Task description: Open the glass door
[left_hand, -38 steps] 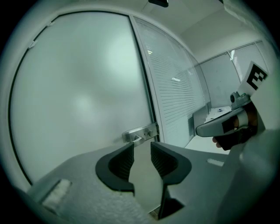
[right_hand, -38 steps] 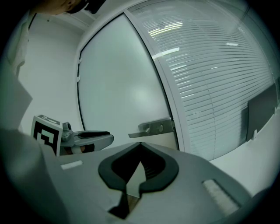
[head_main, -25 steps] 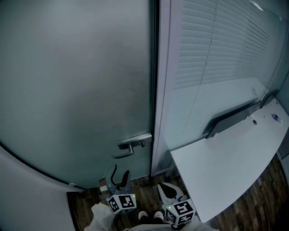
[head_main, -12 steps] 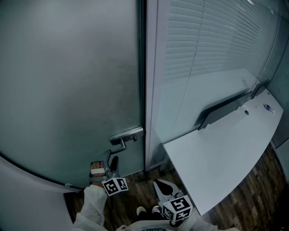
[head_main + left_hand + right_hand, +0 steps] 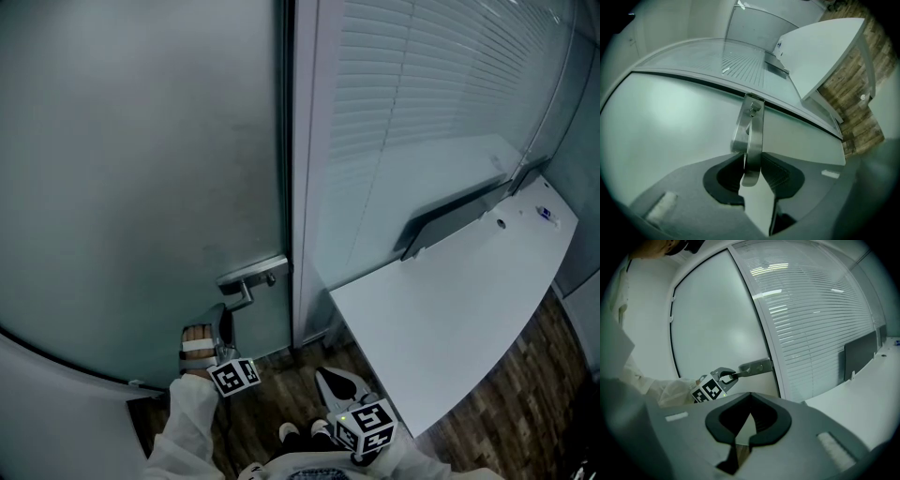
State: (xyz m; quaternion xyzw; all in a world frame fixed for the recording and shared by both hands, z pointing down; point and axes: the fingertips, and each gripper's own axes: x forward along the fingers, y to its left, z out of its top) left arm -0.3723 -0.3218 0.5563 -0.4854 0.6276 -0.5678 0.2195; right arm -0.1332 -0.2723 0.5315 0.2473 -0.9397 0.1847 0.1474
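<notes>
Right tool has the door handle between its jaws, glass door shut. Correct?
Not quite. It's the left tool whose jaws are closing with the door handle between them, as the left gripper view shows. The right tool holds nothing. The glass door is shut, as stated.

nothing here that i can read. the cube (image 5: 232,376) on my left gripper (image 5: 225,317) and the one on my right gripper (image 5: 335,380) bear only black-and-white square markers (patterns, no letters); the sticker (image 5: 545,213) on the white desk (image 5: 441,319) is too small.
</notes>
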